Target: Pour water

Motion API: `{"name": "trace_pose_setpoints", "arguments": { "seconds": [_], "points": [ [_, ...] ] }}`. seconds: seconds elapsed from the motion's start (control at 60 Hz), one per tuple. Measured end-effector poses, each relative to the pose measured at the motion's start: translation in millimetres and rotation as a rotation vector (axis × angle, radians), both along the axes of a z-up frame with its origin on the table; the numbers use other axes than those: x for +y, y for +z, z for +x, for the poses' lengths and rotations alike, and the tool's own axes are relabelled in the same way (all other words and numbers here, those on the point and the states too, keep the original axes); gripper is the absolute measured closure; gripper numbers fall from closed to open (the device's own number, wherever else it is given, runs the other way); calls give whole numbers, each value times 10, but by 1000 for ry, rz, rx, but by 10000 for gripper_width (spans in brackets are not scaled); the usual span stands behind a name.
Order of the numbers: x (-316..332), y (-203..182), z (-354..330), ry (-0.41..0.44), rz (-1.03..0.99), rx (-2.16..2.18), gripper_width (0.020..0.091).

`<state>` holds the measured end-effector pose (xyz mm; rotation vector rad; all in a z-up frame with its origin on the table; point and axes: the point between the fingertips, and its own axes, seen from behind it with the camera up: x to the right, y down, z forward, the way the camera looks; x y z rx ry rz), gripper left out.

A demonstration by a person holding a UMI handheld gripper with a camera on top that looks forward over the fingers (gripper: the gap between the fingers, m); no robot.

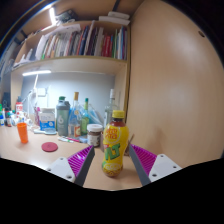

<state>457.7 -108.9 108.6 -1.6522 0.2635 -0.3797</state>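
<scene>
My gripper (pixel 113 160) is sitting at bottom center of the frame w/ its fingers spread wide, and I'm gripping nothing. A bottle (pixel 115 146) w/ yellow label & dark cap is standing upright on the table (pixel 40 163) between my pink pads (pixel 143 157), w/ a gap showing on each side, esp. the right. Just behind it a small jar (pixel 95 134) is standing. Further back, center-left, more bottles (pixel 72 116) are clustering near the wall. At far left an orange cup (pixel 23 132) & a red lid (pixel 50 147) are resting on the table. Upper left, a shelf (pixel 70 62) is holding books (pixel 85 42).
</scene>
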Motion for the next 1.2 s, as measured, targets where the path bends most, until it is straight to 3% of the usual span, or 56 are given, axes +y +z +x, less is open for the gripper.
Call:
{"name": "trace_pose_setpoints", "arguments": {
  "seconds": [0.1, 0.283, 0.3, 0.35, 0.467, 0.483, 0.617, 0.717, 0.867, 0.983, 1.117, 1.2],
  "points": [
    [261, -71, 212, -26, -3, 0, 312],
    [720, -304, 326, 10, -39, 83, 334],
    [742, -326, 329, 13, -43, 89, 362],
    [776, -384, 407, -7, -54, 97, 572],
    [798, -351, 446, -31, 2, 94, 616],
    [797, -352, 443, -33, 3, 99, 658],
    [783, -361, 430, -45, -7, 111, 748],
    [808, -73, 224, -27, 5, 33, 748],
    [1118, 854, -454, 49, 3, -286, 749],
    [1473, 1559, -1231, 90, -43, -786, 749],
    [1935, 1726, -2297, 112, -109, -1371, 752],
    [2175, 1488, -2701, 159, -187, -1559, 752]
  ]
}}
